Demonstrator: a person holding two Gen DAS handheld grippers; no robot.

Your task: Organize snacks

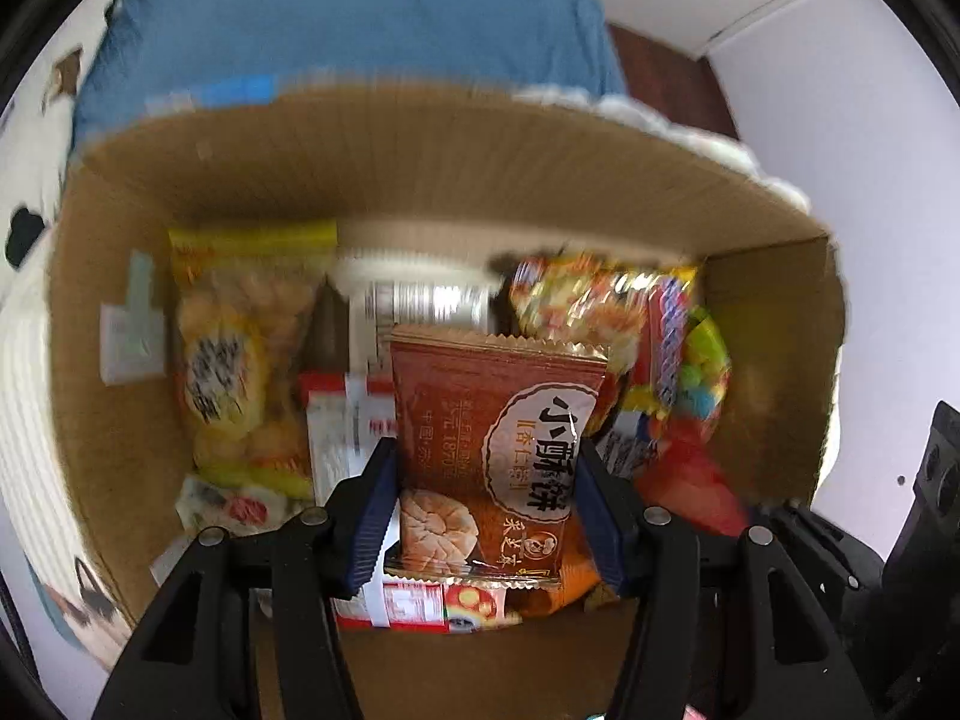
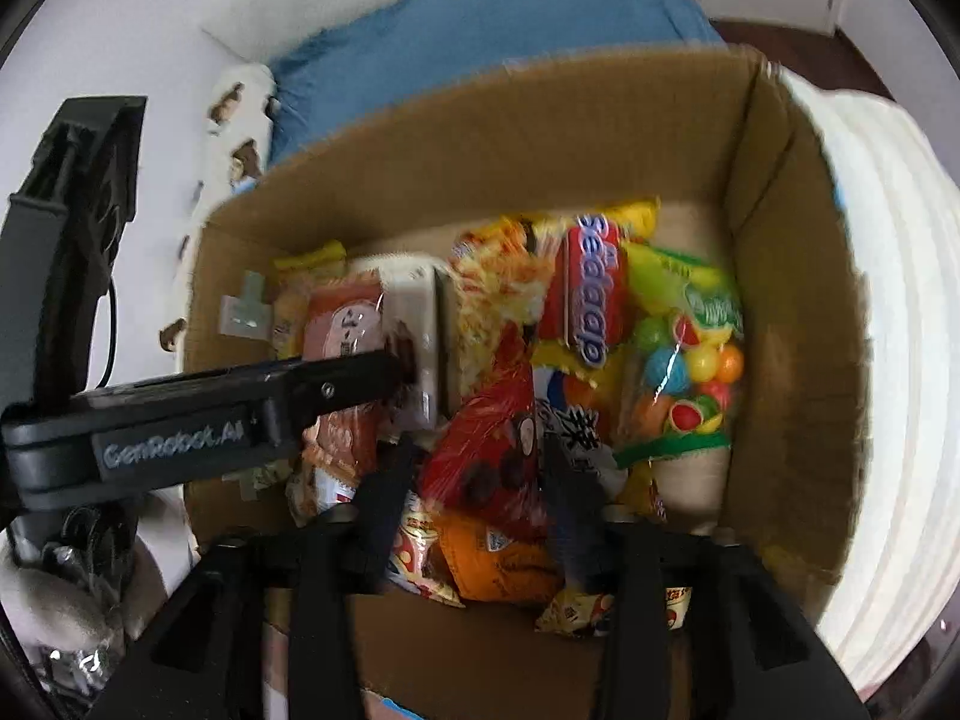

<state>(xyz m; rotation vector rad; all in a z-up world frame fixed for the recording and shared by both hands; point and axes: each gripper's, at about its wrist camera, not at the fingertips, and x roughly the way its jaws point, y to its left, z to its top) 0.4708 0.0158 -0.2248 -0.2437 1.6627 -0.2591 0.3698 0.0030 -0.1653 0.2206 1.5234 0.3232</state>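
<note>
Snacks fill the floor of an open cardboard box (image 1: 420, 168), packed close together. At the left side of the box, in the left wrist view, a yellow bag of puffed pieces (image 1: 240, 354) lies along the left wall, with a white label (image 1: 132, 342) stuck to that wall just beside it. Next to the bag sits a white carton (image 1: 414, 294) with blurred print. In the middle, the left gripper (image 1: 486, 510) has its blue-padded fingers (image 1: 372, 516) clamped on a brown pastry packet (image 1: 498, 456), held upright over the other snacks; the packet bears Chinese lettering and a picture of a round pastry. To the right of it lie a gold-and-orange crinkled pack (image 1: 576, 300) and a bag of bright round candies (image 1: 702, 372) near the right wall.

From the right wrist view, the left gripper's black body reaches in from the left, marked GenRobot.AI. The right gripper (image 2: 480, 480) hovers above a red wrapper (image 2: 492, 444) with its fingers (image 2: 390, 492) apart, one on each side of the wrapper; whether they touch it is unclear through the blur. Further right are a red Sedaap noodle pack (image 2: 591, 300) and the candy bag (image 2: 690, 360). A blue blanket (image 2: 480, 18) lies behind the box.
</note>
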